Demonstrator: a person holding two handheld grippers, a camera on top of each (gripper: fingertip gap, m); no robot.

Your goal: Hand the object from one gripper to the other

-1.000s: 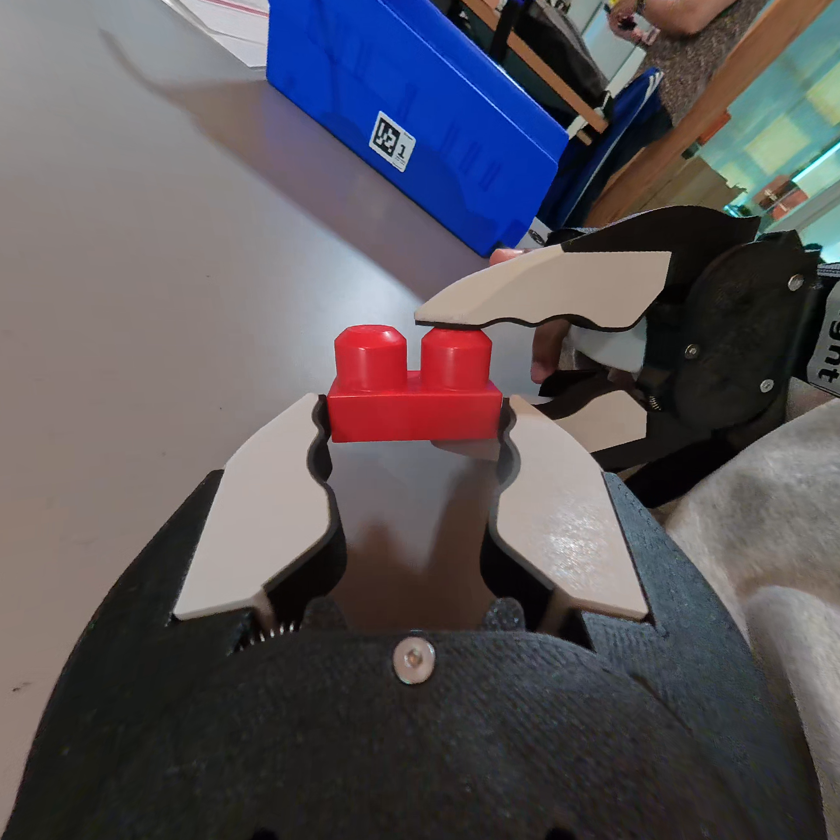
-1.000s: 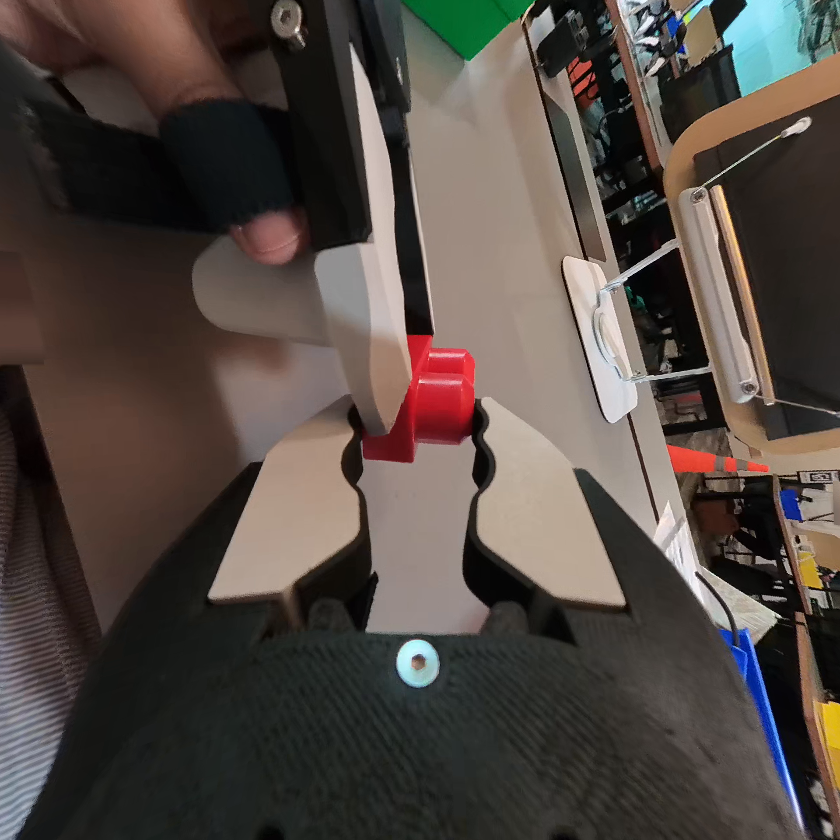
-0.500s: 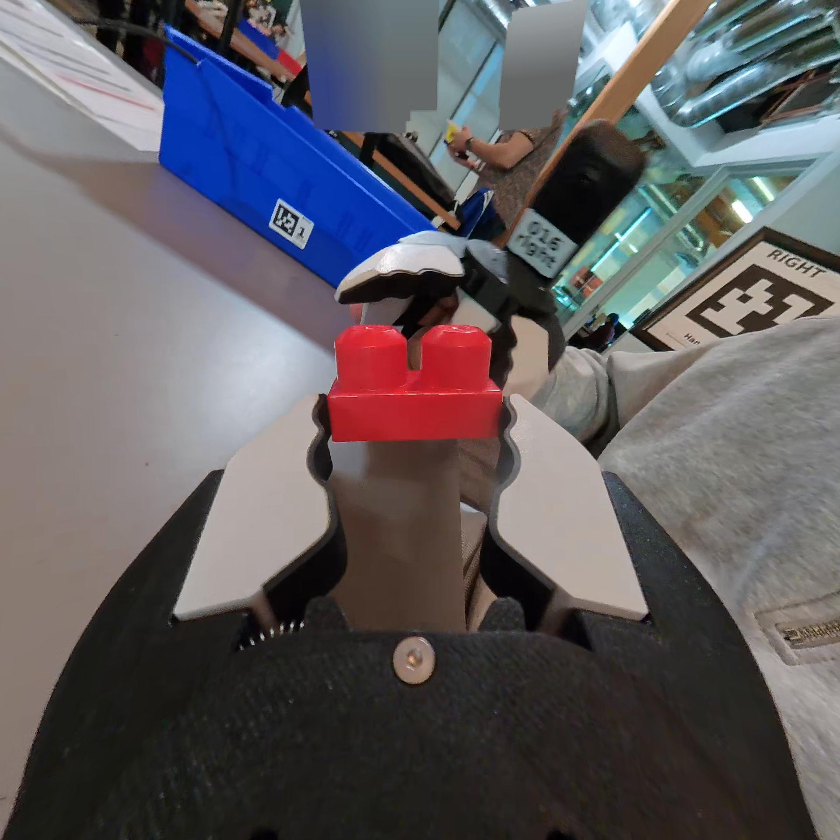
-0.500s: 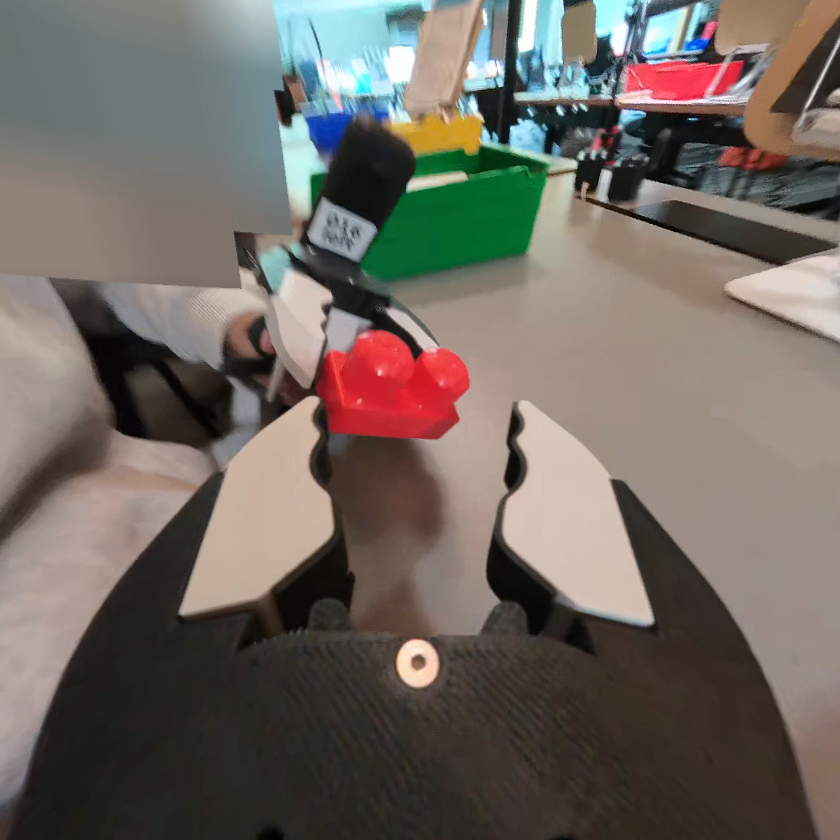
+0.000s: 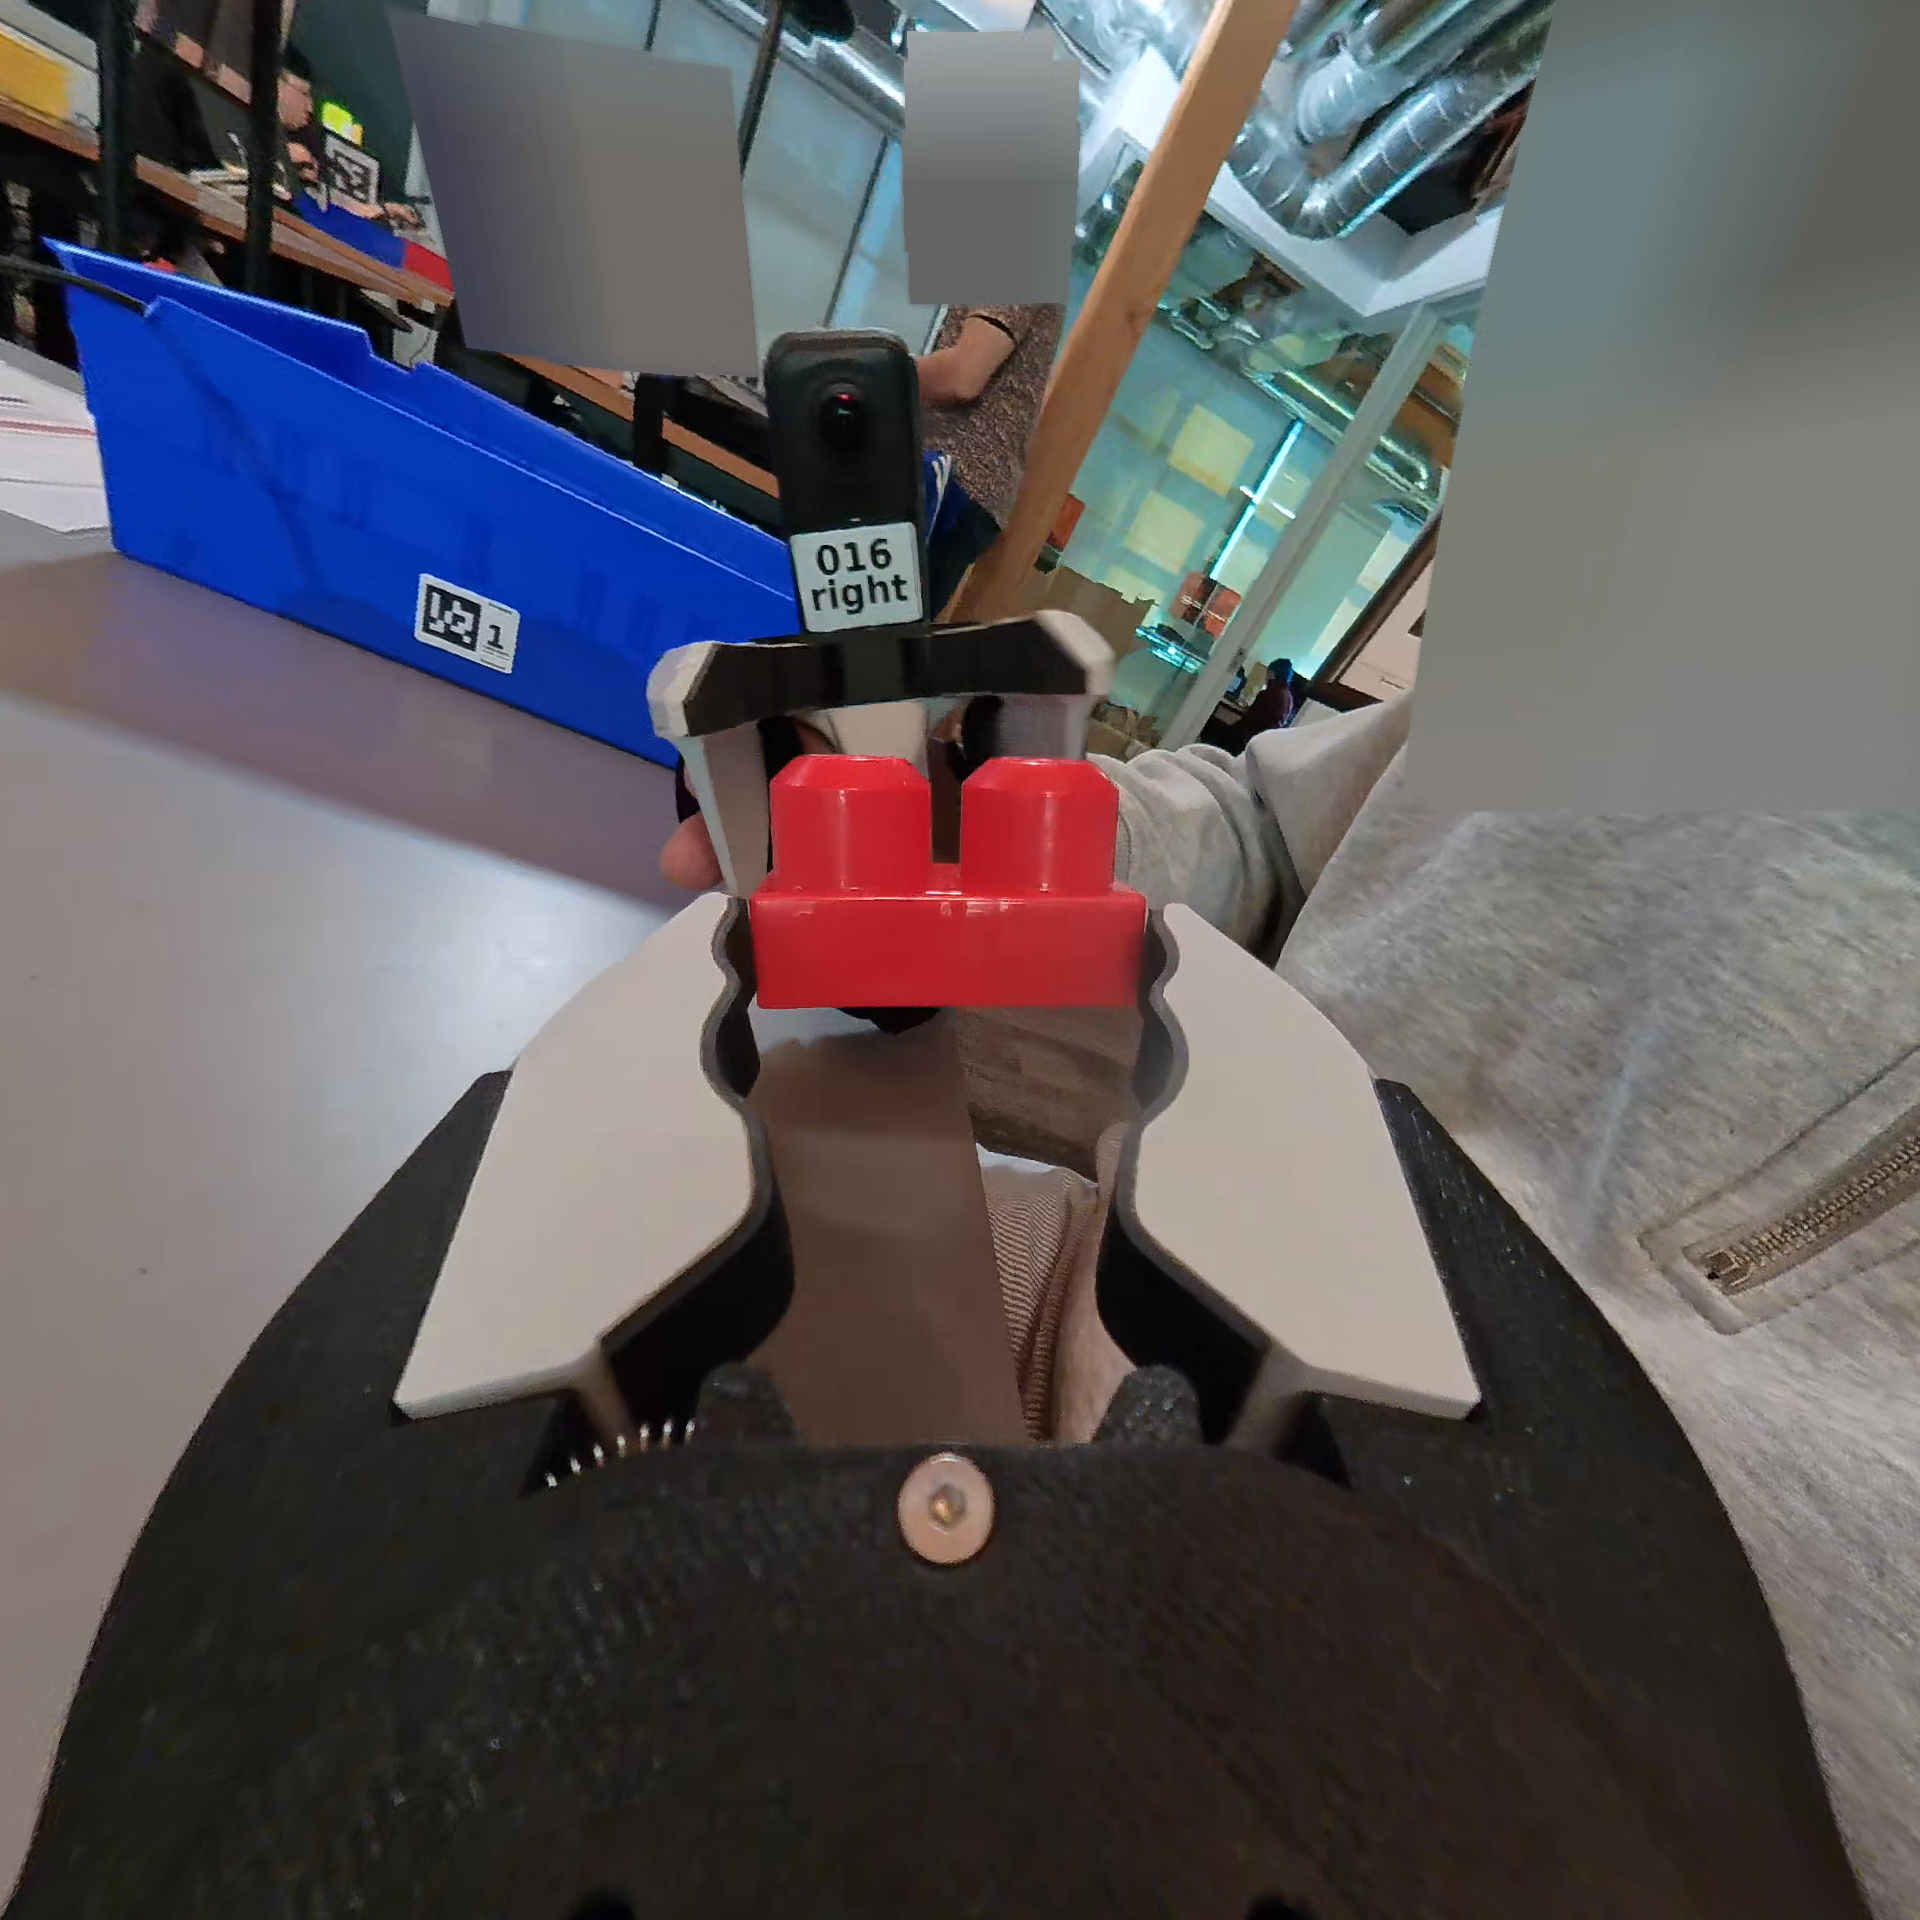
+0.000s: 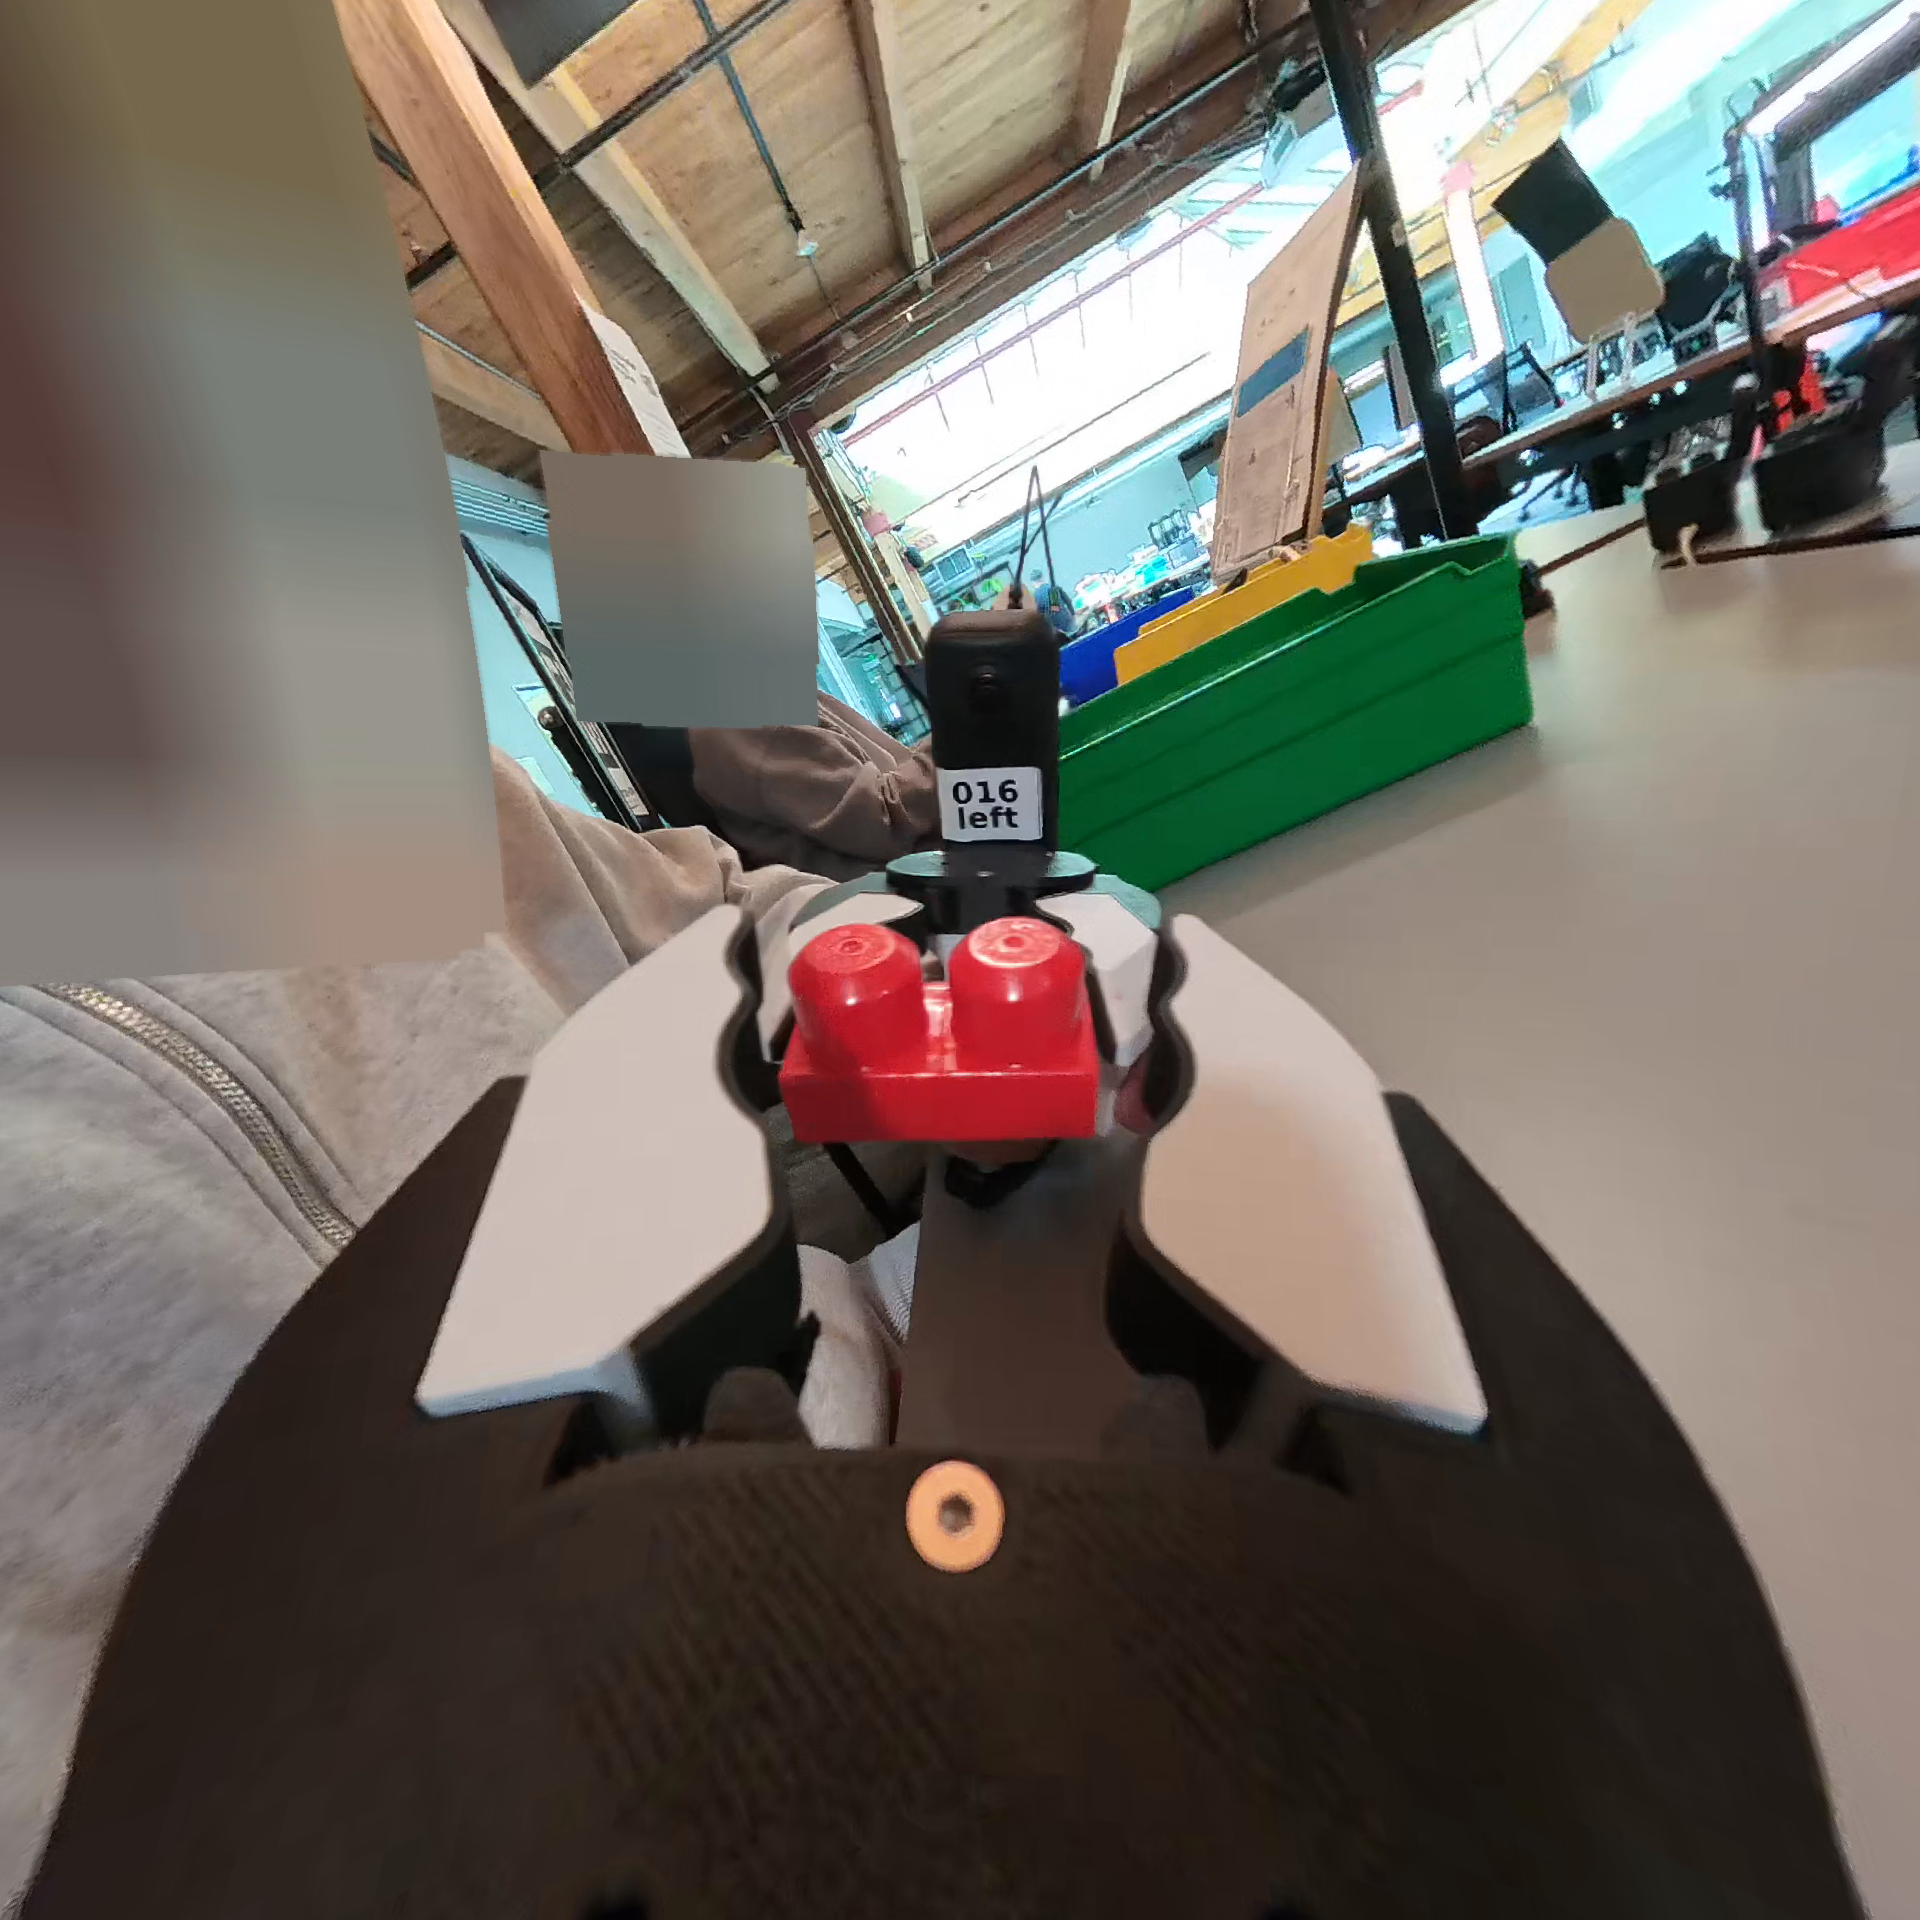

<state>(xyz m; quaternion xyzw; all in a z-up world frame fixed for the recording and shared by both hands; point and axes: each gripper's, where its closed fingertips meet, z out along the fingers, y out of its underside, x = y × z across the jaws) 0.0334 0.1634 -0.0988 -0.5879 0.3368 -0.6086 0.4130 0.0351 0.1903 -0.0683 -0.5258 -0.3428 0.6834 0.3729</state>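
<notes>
A red two-stud brick (image 5: 945, 951) is held by its two ends in my left gripper (image 5: 945, 935), which is shut on it above the grey table (image 5: 260, 935). My right gripper (image 5: 904, 727) faces it head-on from the far side, and its fingers stand beside the studs. In the right wrist view the brick (image 6: 935, 1081) sits between the fingers of my right gripper (image 6: 961, 997), which is open with a gap on each side. The left gripper's fingers (image 6: 1127, 987) show just inside them.
A blue bin (image 5: 364, 499) stands on the table behind the right gripper. A green bin (image 6: 1299, 717) and a yellow one (image 6: 1247, 592) stand behind the left gripper. A person's grey sleeve (image 5: 1558, 1039) fills the near side. Spacing between my two grippers at the tips: around 4 cm.
The right gripper let go of the brick and drew back. Both grippers then turned to face each other, and the open right gripper closed in around the brick. The left stayed shut on it.
</notes>
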